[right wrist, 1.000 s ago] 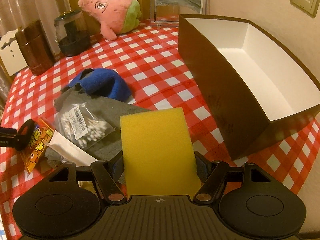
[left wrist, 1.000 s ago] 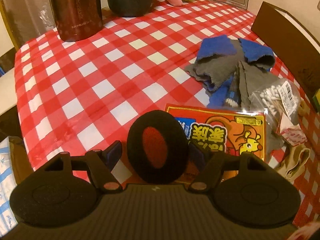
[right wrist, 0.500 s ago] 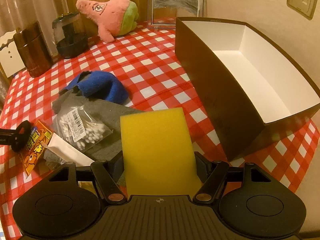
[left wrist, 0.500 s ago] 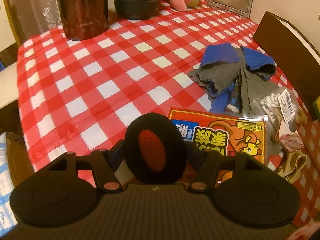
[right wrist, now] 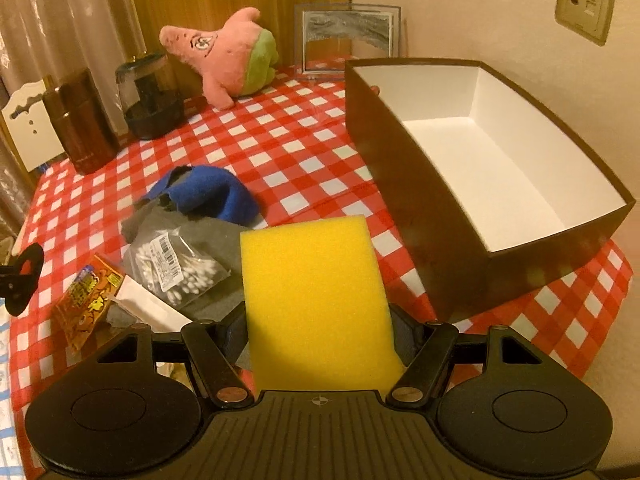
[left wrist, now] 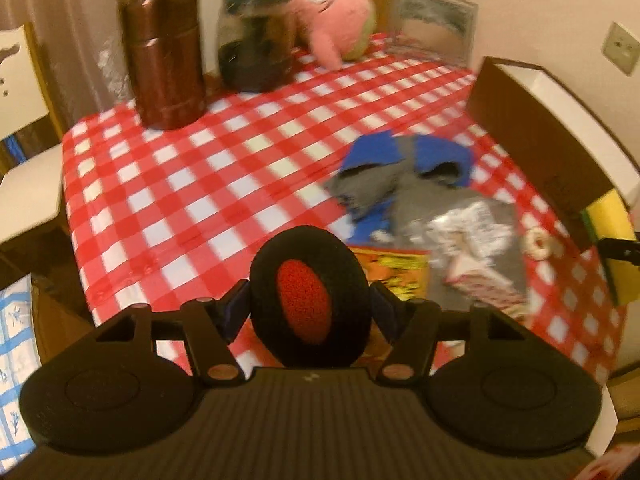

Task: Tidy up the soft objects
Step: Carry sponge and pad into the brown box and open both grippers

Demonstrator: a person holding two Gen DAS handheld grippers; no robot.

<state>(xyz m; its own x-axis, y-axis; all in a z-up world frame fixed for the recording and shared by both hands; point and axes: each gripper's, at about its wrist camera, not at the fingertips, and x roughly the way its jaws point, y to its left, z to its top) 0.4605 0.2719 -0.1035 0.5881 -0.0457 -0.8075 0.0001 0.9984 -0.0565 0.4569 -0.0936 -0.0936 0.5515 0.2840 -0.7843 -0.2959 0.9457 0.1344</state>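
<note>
My left gripper (left wrist: pixel 308 312) is shut on a black round foam pad with a red centre (left wrist: pixel 308 300), held above the near left of the checked table. It shows in the right wrist view (right wrist: pixel 24 272) at the far left. My right gripper (right wrist: pixel 318 328) is shut on a yellow sponge (right wrist: pixel 316 296), held above the table's near edge, left of an open brown box with a white inside (right wrist: pixel 500 160). The sponge shows in the left wrist view (left wrist: pixel 610 216). A blue and grey cloth pile (right wrist: pixel 204 200) and a pink plush (right wrist: pixel 228 60) lie on the table.
A bag of cotton swabs (right wrist: pixel 176 264), an orange packet (right wrist: pixel 86 296) and a white wrapper (right wrist: pixel 144 308) lie near the cloth. A brown canister (right wrist: pixel 76 124), a dark jar (right wrist: pixel 150 96) and a glass frame (right wrist: pixel 346 40) stand at the back. A white chair (left wrist: pixel 20 160) is left.
My left gripper has lifted and tilted up with the foam pad, so more of the far table and the box shows. My right gripper has risen a little with the sponge.
</note>
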